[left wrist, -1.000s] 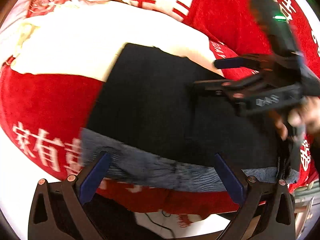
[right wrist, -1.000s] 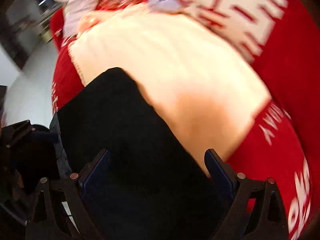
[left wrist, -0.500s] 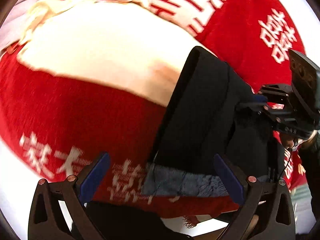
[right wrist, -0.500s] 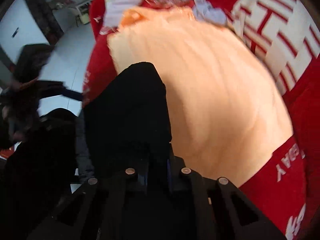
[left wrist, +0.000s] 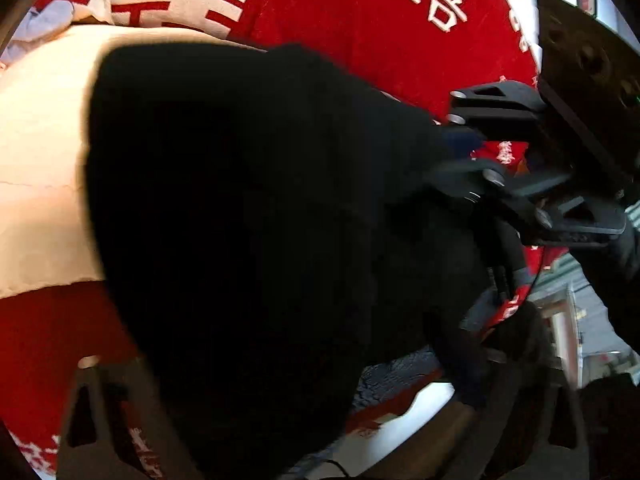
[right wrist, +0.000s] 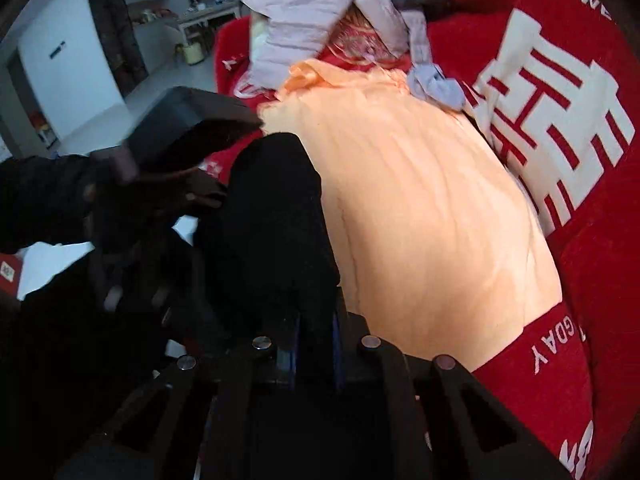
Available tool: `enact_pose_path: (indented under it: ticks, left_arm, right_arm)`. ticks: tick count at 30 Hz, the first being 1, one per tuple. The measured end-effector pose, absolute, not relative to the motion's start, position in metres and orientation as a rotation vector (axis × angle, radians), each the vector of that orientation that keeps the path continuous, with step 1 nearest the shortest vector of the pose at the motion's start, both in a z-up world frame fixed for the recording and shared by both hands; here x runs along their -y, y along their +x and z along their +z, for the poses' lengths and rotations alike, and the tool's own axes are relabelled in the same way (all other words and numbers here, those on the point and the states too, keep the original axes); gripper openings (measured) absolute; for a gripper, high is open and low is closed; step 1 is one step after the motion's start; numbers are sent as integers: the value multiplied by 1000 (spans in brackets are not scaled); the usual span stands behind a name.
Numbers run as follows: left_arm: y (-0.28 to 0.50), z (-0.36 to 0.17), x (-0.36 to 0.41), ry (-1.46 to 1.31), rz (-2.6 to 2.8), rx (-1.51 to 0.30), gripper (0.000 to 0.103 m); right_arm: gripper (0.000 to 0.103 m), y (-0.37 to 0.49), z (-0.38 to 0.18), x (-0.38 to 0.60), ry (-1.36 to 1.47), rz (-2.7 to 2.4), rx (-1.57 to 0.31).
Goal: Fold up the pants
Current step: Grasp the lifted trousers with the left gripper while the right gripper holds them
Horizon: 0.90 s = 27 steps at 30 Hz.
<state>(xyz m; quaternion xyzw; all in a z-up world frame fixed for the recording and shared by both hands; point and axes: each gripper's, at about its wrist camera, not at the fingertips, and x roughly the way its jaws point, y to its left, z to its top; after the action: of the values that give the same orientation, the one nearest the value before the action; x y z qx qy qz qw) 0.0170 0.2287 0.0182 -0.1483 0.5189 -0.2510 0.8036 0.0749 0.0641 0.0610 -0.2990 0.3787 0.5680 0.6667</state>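
Note:
The black pants (left wrist: 260,220) hang lifted over the bed and fill most of the left wrist view, hiding my left gripper's fingertips. My right gripper (right wrist: 314,336) is shut on a bunched edge of the pants (right wrist: 276,220); it also shows in the left wrist view (left wrist: 464,160) clamping the cloth at the right. My left gripper (right wrist: 200,200) appears in the right wrist view at the pants' left side; whether its jaws are closed on the cloth is hidden.
A cream blanket (right wrist: 420,220) lies over a red bedspread with white characters (right wrist: 580,140). A pile of lilac and grey clothes (right wrist: 320,12) sits at the bed's far end. White floor and a room (right wrist: 80,40) lie beyond the left edge.
My right gripper closed on the pants and lifted them. The pants rose off the bed and now cover the left wrist view; my left gripper moved in against the cloth.

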Motion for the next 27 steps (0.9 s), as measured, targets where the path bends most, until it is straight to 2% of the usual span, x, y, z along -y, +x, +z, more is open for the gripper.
enact_pose_path:
  ticks: [1, 2, 3, 5, 7, 9, 14, 17, 18, 19, 21, 27]
  left_arm:
    - [17, 19, -232, -327, -513, -1123, 49]
    - [17, 18, -238, -347, -491, -1148, 31]
    - [17, 16, -243, -373, -481, -1173, 29]
    - [16, 13, -244, -381, -456, -1216, 28]
    - [23, 15, -237, -343, -428, -1221, 27]
    - [29, 21, -231, -302, -411, -1209, 27]
    - [22, 42, -221, -230, -384, -1194, 26]
    - [21, 60, -205, -204, -368, -1194, 26]
    - [20, 65, -204, -199, -364, -1190, 25]
    - [19, 71, -201, -188, -356, -1184, 25]
    - [18, 75, -197, -186, -346, -1189, 25]
    - [17, 95, -181, -164, -322, -1198, 25]
  right_arm:
    - [16, 80, 57, -66, -667, 1257, -877]
    - [23, 86, 55, -66, -650, 1230, -905]
    - [25, 91, 56, -63, -627, 1208, -927]
    - [28, 98, 64, -51, -589, 1178, -940]
    - [39, 95, 71, -32, -611, 1160, -927]
    - [57, 84, 70, -8, -733, 1119, -911]
    - [58, 62, 43, 44, -858, 1087, -1032]
    - [57, 50, -1, 50, -1054, 996, -1022]
    - [65, 53, -8, 52, -1022, 992, -1008]
    - [66, 59, -4, 54, -965, 1006, -1003]
    - [67, 70, -1, 56, -915, 999, -1070]
    - [67, 55, 2, 55, -949, 1117, -1075]
